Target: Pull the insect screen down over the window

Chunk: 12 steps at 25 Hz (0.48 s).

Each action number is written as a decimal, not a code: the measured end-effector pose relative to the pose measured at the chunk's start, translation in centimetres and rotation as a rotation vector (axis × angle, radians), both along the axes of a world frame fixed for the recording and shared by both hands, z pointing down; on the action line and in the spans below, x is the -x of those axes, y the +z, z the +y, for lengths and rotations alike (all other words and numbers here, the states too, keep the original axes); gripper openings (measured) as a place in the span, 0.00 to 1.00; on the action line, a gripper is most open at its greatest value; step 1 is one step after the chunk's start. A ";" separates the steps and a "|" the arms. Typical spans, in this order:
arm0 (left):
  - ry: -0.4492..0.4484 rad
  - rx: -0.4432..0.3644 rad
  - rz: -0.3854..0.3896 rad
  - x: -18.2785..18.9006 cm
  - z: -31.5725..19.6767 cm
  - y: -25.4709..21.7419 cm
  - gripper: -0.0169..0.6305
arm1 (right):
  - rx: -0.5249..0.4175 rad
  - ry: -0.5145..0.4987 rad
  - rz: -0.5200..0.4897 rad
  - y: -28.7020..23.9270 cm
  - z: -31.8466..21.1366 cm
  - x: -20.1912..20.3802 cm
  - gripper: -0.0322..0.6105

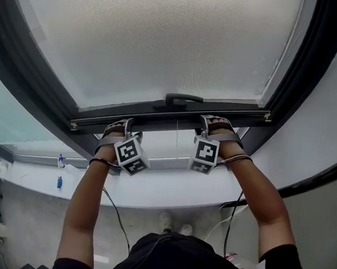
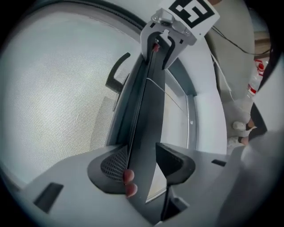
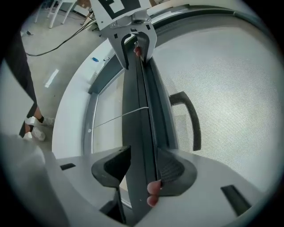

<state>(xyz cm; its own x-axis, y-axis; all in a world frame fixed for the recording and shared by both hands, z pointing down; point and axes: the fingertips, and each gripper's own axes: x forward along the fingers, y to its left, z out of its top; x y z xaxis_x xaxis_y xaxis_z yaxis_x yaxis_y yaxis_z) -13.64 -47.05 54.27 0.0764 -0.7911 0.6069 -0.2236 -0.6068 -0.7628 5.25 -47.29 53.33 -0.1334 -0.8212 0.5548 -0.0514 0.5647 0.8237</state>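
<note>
The insect screen's grey mesh (image 1: 163, 39) fills the window frame from the top down to its dark bottom bar (image 1: 170, 117). A curved handle (image 1: 183, 99) sits at the bar's middle. My left gripper (image 1: 120, 130) clamps the bar left of the handle, and my right gripper (image 1: 215, 125) clamps it right of the handle. In the left gripper view the bar (image 2: 148, 111) runs between both pads of the left gripper (image 2: 142, 159) to the right gripper (image 2: 164, 40) at the far end. The right gripper view mirrors this: the right gripper (image 3: 142, 166) is shut on the bar (image 3: 137, 124), with the left gripper (image 3: 133, 40) beyond.
The dark window frame (image 1: 311, 72) borders the screen on both sides. Below the bar lie bare glass and a white sill (image 1: 153, 190) with small blue items (image 1: 60, 161) at the left. Cables (image 1: 114, 213) hang down by the person's feet (image 1: 174, 220).
</note>
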 end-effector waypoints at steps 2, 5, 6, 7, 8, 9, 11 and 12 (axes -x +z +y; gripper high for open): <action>0.000 -0.016 0.017 -0.1 -0.3 -0.3 0.31 | 0.003 0.002 0.031 -0.1 -0.2 -0.2 0.33; -0.005 -0.053 -0.008 0.0 -0.2 -0.5 0.31 | -0.050 -0.010 0.026 -0.1 -0.5 0.1 0.34; -0.007 -0.057 -0.013 0.0 -0.1 -0.4 0.31 | -0.054 -0.008 0.020 0.0 -0.5 0.0 0.34; -0.009 -0.054 -0.013 0.0 -0.2 -0.3 0.31 | -0.047 -0.002 0.023 0.0 -0.4 -0.2 0.34; -0.013 -0.047 -0.011 0.0 -0.3 -0.2 0.31 | -0.038 0.007 0.035 0.0 -0.4 -0.4 0.34; -0.015 -0.037 -0.012 -0.1 -0.5 -0.3 0.31 | -0.039 0.013 0.045 -0.2 -0.5 -0.4 0.33; -0.015 -0.020 -0.023 -0.1 -0.7 -0.6 0.31 | -0.054 0.018 0.035 -0.6 -0.8 -0.1 0.33; -0.015 -0.017 -0.027 -0.1 -0.7 -0.8 0.31 | -0.056 0.020 0.025 -0.7 -0.9 0.0 0.33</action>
<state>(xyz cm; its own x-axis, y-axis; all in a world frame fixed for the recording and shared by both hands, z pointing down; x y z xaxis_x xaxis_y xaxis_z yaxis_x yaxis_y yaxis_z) -13.57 -47.76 53.52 0.0485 -0.8023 0.5950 -0.2119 -0.5904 -0.7788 5.22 -48.22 52.59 -0.1032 -0.8534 0.5110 -0.0413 0.5169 0.8550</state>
